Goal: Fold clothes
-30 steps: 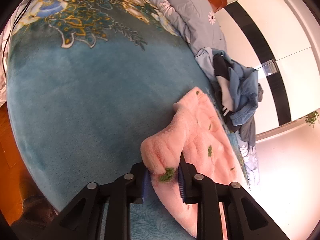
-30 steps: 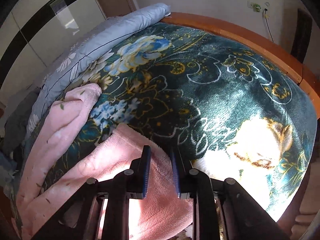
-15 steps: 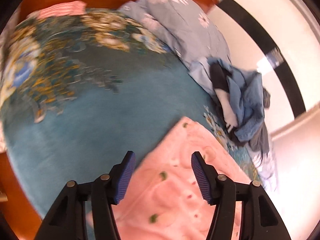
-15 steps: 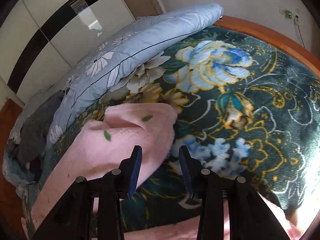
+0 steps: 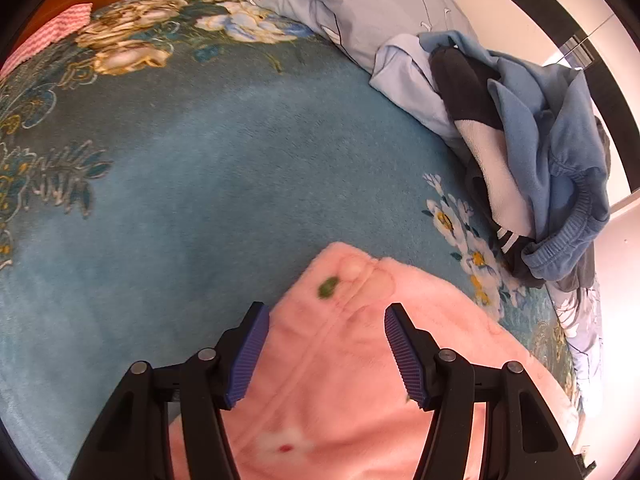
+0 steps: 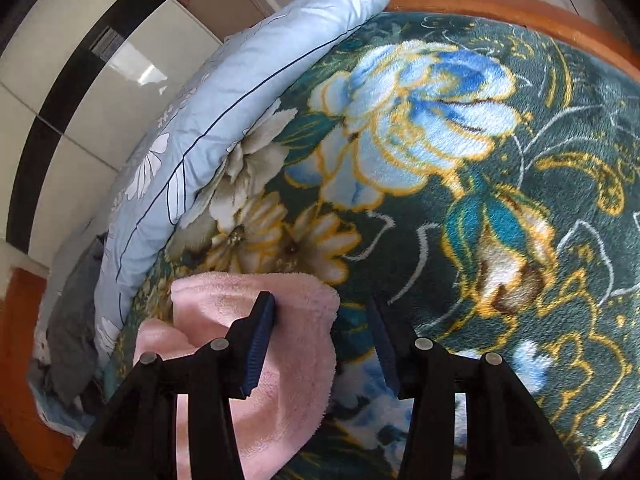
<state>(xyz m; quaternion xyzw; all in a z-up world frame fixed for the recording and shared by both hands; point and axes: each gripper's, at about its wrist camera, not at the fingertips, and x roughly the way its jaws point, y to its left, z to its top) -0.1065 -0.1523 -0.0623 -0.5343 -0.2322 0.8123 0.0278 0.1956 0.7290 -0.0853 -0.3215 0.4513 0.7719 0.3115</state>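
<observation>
Where plush blanket (image 5: 200,200) spreads, fluffy pink garment (image 5: 360,380)

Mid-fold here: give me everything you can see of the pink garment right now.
The pink garment is fluffy fleece with small green leaf marks and a seam running along it. It lies spread on the floral blanket, released. One corner lies between the pads of the open left gripper, which do not press it. In the right wrist view a folded or rolled end lies partly under the open right gripper, with its left finger in front of the fabric. Nothing pinches it.
</observation>
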